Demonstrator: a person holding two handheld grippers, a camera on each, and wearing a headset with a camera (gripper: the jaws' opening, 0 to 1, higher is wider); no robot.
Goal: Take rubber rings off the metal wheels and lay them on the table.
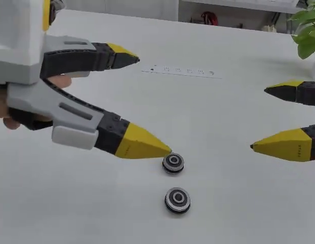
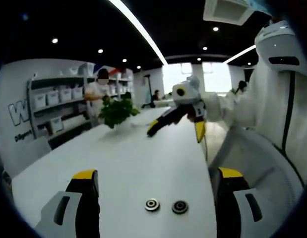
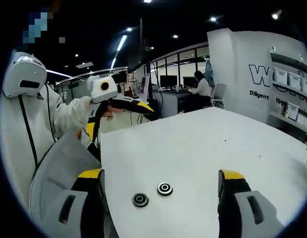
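Two small metal wheels fitted with black rubber rings lie flat on the white tabletop (image 1: 70, 203): the near wheel (image 1: 177, 200) sits just in front of the far wheel (image 1: 173, 162).

Left gripper (image 1: 154, 104): fingers spread and empty, lower fingertip (image 1: 147, 145) just beside the far wheel.

Right gripper (image 1: 258, 118): well right of the far wheel, fingers spread and empty.

A white socket strip (image 1: 180, 71) lies beyond the far wheel.

Wall lettering (image 3: 260, 92) reads "Diligent".
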